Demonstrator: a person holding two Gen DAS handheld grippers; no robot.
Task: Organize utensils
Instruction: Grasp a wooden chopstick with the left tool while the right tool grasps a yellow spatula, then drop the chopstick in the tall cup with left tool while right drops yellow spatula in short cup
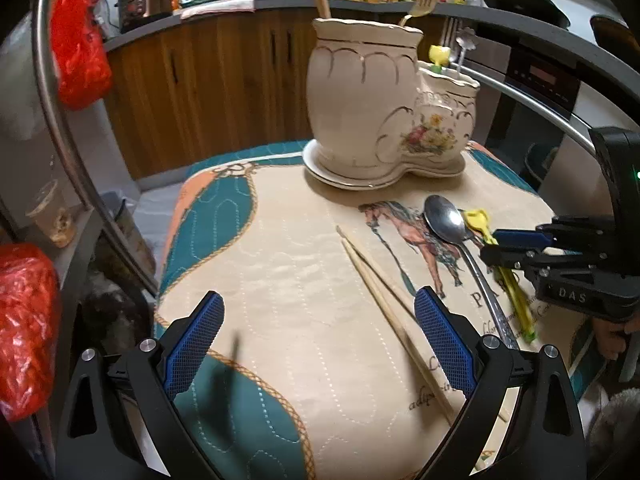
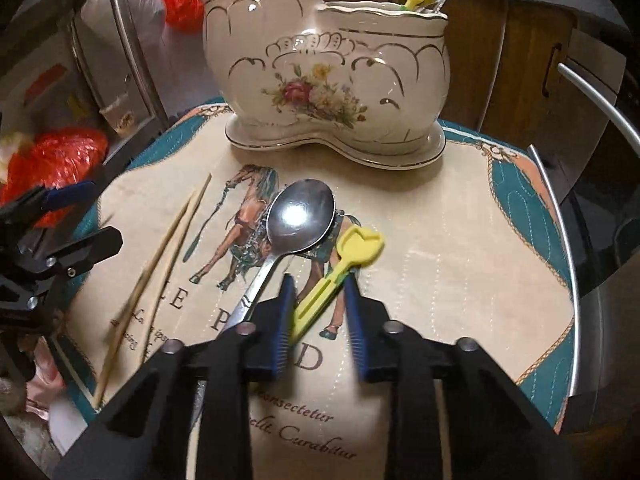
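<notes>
A cream ceramic utensil holder [image 1: 360,100] [image 2: 320,80] with two compartments stands at the back of a quilted horse-print mat [image 1: 300,240] [image 2: 440,240]. It holds chopsticks, a gold fork and a yellow tulip-topped pick. A steel spoon [image 1: 444,220] [image 2: 300,216], a pair of wooden chopsticks [image 1: 380,292] [image 2: 160,256] and a yellow tulip-headed plastic utensil [image 1: 474,218] [image 2: 360,244] lie on the mat. My right gripper [image 2: 318,280] [image 1: 496,244] is shut on that yellow utensil's handle. My left gripper [image 1: 320,298] is open over the mat, its right finger just above the chopsticks.
Red plastic bags [image 1: 80,40] [image 1: 24,320] hang at the left. A curved metal rail [image 1: 540,108] [image 2: 560,220] runs round the mat's right side. A kitchen counter [image 1: 280,4] with bottles and wooden cabinets stands behind. A hand [image 1: 612,336] holds the right gripper.
</notes>
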